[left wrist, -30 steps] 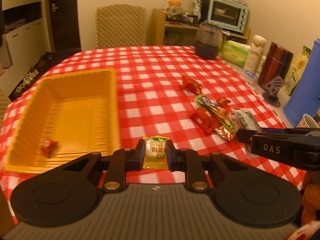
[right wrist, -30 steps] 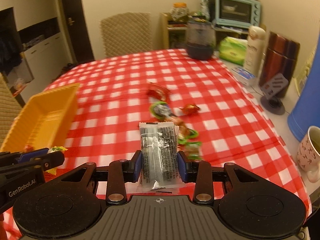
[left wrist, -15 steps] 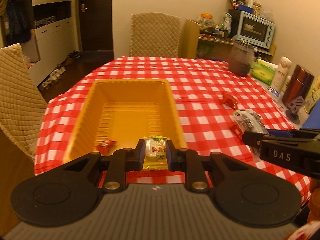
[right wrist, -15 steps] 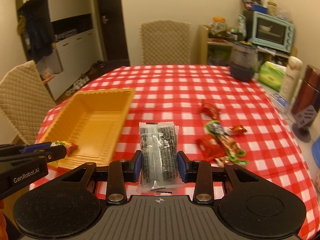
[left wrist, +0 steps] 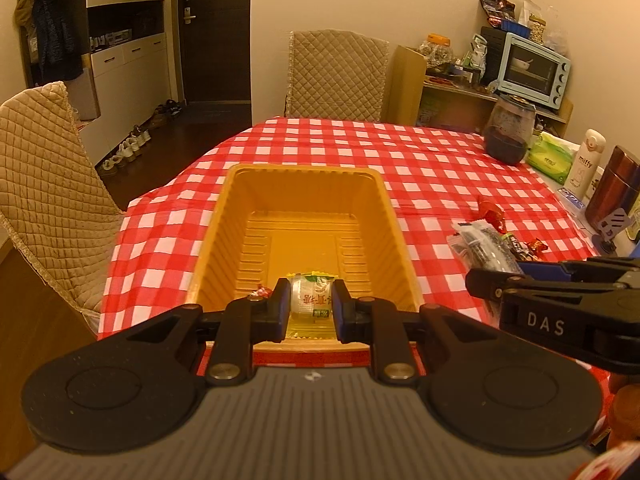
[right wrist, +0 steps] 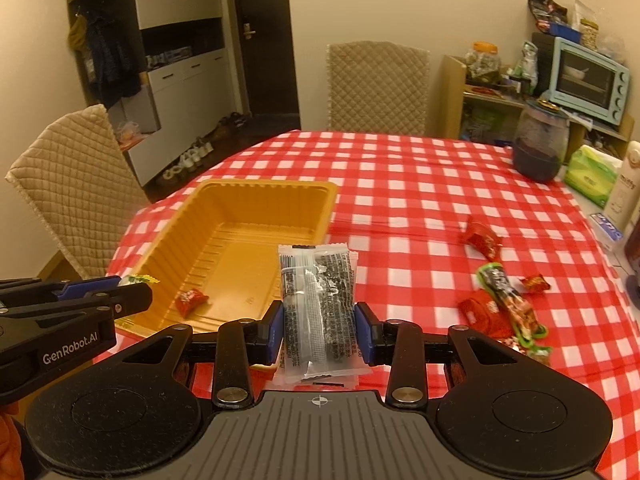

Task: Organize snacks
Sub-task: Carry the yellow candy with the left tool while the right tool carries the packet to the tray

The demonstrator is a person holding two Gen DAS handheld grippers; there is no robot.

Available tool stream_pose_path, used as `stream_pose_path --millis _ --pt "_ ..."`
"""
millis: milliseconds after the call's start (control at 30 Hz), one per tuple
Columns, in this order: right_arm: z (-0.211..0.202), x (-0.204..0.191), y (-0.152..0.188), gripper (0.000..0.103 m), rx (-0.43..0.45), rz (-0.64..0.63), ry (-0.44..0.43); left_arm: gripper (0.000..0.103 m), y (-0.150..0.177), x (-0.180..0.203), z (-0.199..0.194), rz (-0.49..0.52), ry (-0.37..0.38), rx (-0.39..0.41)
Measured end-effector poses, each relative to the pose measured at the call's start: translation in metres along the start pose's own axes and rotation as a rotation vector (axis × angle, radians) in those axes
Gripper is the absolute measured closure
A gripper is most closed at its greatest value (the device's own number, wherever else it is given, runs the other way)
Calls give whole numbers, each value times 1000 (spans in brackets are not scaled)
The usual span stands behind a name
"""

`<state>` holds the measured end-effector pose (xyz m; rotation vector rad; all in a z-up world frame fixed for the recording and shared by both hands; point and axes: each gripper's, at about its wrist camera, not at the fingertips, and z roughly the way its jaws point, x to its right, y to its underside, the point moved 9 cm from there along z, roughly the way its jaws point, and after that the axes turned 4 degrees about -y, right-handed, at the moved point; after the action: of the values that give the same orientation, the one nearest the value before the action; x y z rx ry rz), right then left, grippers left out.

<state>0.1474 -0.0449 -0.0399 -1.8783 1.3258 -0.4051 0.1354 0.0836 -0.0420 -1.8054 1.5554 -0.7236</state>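
Note:
My left gripper [left wrist: 311, 304] is shut on a small yellow-green snack packet [left wrist: 311, 300] and hangs over the near end of the yellow tray [left wrist: 392, 216]. A red candy [right wrist: 191, 300] lies inside the tray [right wrist: 256, 192] near its front. To the right of the tray my right gripper [right wrist: 319, 328] is shut on a clear packet of dark seaweed snack [right wrist: 318, 304], held above the tray's near right corner. More wrapped snacks [right wrist: 504, 300] lie loose on the red checked tablecloth [right wrist: 400, 200] at the right. Each gripper shows at the edge of the other's view.
Quilted chairs stand at the left [left wrist: 48, 200] and far side [left wrist: 336, 72] of the table. A dark jar [right wrist: 540, 148], green tissue pack [right wrist: 592, 174], white bottle [left wrist: 582, 168] and brown flask [left wrist: 612, 188] line the right edge. A shelf with a blue oven [left wrist: 532, 70] is behind.
Both grippers swung left across the table with their packets. The tray went from the left side of the views to the centre under the left gripper, and the loose snacks slid off right.

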Motion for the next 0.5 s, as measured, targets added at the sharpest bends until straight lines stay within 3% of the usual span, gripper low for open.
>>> stream_pose_path --millis 500 --pt "47 -26 -14 65 -41 -15 -55 84 -10 -21 41 7 0 -36"
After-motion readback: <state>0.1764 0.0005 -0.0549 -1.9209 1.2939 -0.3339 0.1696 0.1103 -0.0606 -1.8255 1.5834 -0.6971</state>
